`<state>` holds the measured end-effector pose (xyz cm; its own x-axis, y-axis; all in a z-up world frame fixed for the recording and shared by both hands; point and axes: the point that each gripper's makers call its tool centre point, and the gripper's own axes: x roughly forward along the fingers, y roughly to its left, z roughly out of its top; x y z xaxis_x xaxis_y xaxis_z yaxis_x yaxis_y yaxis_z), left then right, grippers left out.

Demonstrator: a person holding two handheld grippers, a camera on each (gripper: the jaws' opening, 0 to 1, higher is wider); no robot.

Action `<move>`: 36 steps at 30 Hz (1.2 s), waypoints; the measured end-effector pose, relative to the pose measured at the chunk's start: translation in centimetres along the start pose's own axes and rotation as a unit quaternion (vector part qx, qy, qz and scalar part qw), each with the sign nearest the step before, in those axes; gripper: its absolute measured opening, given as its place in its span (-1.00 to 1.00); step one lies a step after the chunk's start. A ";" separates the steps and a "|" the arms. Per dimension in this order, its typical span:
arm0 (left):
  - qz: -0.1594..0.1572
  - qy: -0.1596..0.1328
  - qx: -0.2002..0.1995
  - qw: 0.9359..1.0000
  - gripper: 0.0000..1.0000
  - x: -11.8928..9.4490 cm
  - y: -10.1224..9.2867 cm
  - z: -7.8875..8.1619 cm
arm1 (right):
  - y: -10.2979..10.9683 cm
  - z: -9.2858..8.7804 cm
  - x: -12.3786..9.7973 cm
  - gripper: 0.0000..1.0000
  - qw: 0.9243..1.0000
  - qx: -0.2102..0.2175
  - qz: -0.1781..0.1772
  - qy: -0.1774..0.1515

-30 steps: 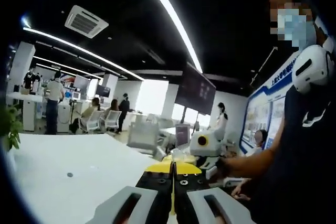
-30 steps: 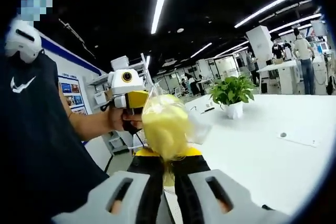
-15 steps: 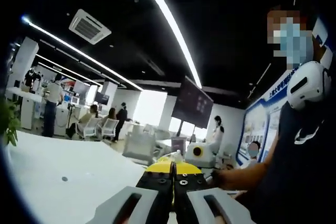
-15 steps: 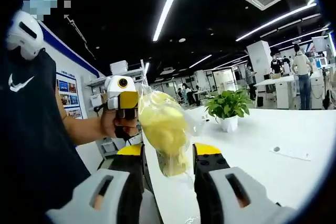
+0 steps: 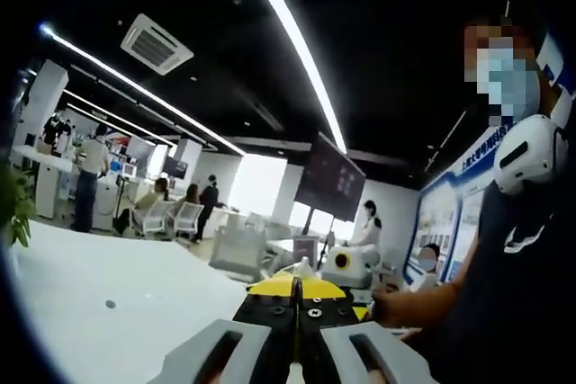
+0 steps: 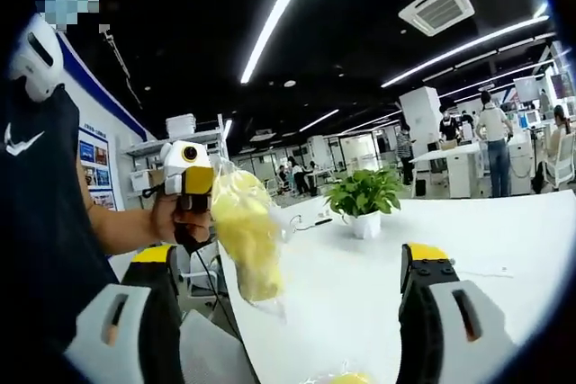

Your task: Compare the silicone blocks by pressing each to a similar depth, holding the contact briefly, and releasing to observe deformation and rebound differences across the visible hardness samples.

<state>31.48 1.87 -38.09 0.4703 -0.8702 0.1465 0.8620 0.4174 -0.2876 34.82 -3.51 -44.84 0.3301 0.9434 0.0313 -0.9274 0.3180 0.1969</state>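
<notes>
A clear plastic bag with yellow silicone pieces (image 6: 243, 233) hangs in the air over the table edge in the right gripper view. The left gripper (image 6: 205, 184), held in a person's hand (image 6: 175, 218), appears to pinch the bag's top corner. In the left gripper view its own jaws (image 5: 295, 292) stand pressed together, yellow tips touching. My right gripper (image 6: 288, 258) is wide open, its jaws far apart on either side of the bag and not touching it. A small yellow piece (image 6: 346, 378) peeks in at the bottom edge.
A long white table (image 6: 504, 258) stretches ahead, with a potted green plant (image 6: 363, 195) on it. The person holding the grippers, in a dark shirt (image 5: 513, 294), stands close by. Desks, chairs and other people are far back in the office.
The right gripper's jaws have opened from shut on the bag's lower part to wide apart, letting it go. The left gripper stays shut with the bag hanging from it.
</notes>
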 end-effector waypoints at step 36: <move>0.081 -0.008 -0.104 0.991 -1.00 -2.9 5.2 -5.0 | -9.0 -8.2 -11.8 0.93 0.974 -0.052 -0.215 0.048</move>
<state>33.64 5.29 -44.72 0.6036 -0.7914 0.0971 0.7179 0.4865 -0.4979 37.85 -16.79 -55.03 0.6785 0.7238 -0.1258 -0.7215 0.6887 0.0715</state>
